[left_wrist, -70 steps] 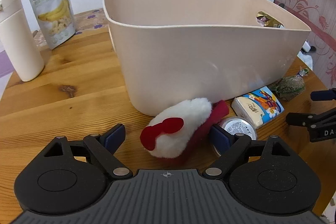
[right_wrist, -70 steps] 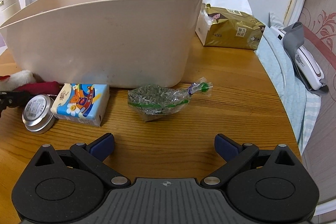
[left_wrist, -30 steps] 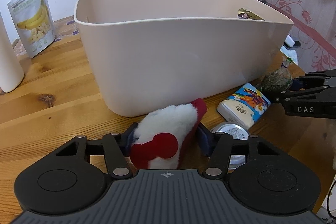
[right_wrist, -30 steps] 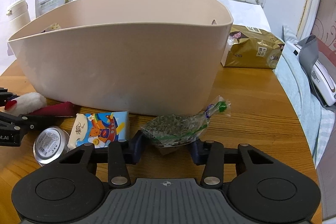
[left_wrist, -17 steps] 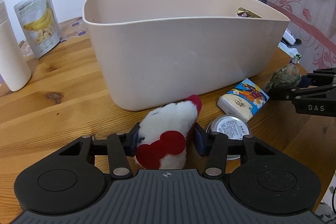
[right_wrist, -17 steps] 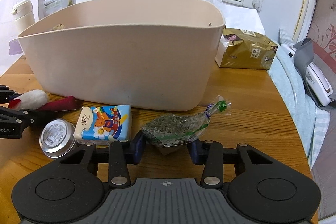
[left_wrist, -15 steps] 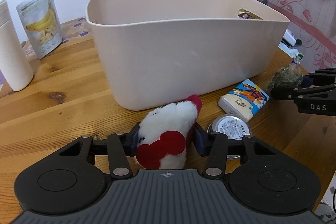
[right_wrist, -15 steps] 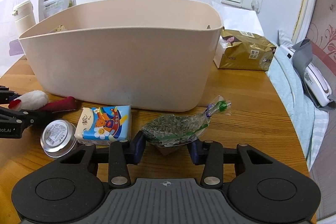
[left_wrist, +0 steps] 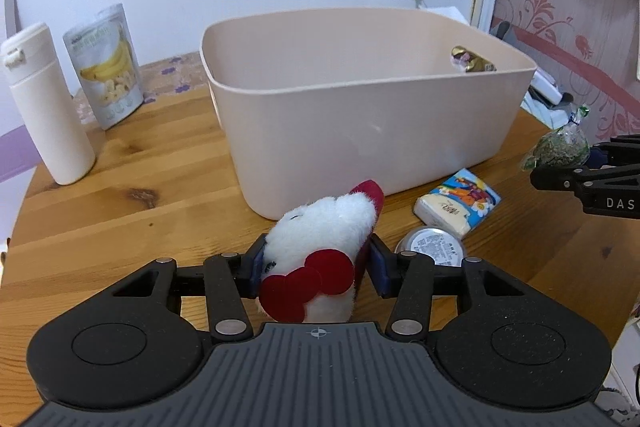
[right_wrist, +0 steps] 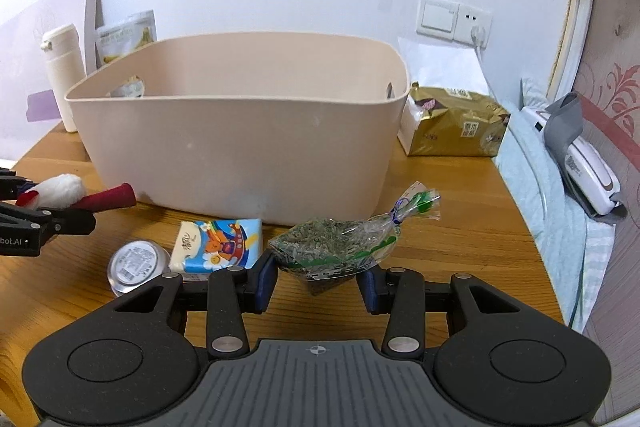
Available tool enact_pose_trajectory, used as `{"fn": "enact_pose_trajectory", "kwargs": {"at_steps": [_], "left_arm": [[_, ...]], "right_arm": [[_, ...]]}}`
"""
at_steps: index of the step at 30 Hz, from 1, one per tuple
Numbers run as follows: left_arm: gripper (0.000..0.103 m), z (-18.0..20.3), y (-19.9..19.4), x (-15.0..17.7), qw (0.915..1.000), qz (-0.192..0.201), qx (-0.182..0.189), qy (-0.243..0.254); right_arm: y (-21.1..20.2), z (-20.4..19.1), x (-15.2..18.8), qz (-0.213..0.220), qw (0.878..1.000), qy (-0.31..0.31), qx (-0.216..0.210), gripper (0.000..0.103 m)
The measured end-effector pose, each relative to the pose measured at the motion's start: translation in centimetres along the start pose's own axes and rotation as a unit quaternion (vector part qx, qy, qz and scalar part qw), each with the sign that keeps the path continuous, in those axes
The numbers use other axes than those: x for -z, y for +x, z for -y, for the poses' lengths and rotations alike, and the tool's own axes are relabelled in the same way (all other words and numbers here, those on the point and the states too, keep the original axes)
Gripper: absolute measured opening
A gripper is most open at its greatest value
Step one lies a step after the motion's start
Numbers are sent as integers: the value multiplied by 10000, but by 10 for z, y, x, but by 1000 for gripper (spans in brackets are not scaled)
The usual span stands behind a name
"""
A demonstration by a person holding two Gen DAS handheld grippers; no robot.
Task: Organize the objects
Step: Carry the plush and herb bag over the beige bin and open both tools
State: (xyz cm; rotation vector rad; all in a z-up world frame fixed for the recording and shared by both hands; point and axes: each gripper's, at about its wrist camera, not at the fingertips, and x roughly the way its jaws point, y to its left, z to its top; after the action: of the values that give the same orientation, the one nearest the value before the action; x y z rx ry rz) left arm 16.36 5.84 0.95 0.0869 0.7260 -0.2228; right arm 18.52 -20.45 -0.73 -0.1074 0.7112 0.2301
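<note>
Plush toy, low centre of the left view, is clamped in the left tool while the right tool pinches the seed bag, both raised off the table, presumably for the bin behind.

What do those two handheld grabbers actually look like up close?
Both look alike. The left gripper and the right gripper are matte black, with a ribbed grey plate in the middle, two round discs at the sides, silver rivets on angled link arms, and blue fingertip pads. White lettering, partly cut off, marks their sides. No cables, hands or sleeves show.
</note>
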Motion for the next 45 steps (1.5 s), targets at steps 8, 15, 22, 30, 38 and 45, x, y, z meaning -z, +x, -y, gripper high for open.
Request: {"fn": "enact_pose_trajectory", "kwargs": {"at_steps": [8, 15, 22, 30, 38, 45], "left_arm": [[50, 1, -29, -10, 9995, 314, 49, 20], [50, 1, -55, -28, 9976, 683, 51, 68], [50, 0, -69, -49, 9950, 994, -12, 84], [50, 3, -67, -76, 9929, 1170, -70, 198], [50, 5, -50, -98, 9921, 1236, -90, 211], [50, 8, -26, -119, 9921, 1210, -57, 322]], "right_arm": [[-25, -2, -4, 260, 9996, -104, 96, 40], [-44, -2, -15, 527, 9984, -147, 116, 40], [-55, -2, -25, 752, 9968, -231, 112, 40], [-60, -3, -44, 1009, 9945, -259, 112, 40], [-54, 0, -67, 1168, 9926, -313, 109, 40], [-41, 1, -87, 1261, 9914, -331, 67, 40]]}}
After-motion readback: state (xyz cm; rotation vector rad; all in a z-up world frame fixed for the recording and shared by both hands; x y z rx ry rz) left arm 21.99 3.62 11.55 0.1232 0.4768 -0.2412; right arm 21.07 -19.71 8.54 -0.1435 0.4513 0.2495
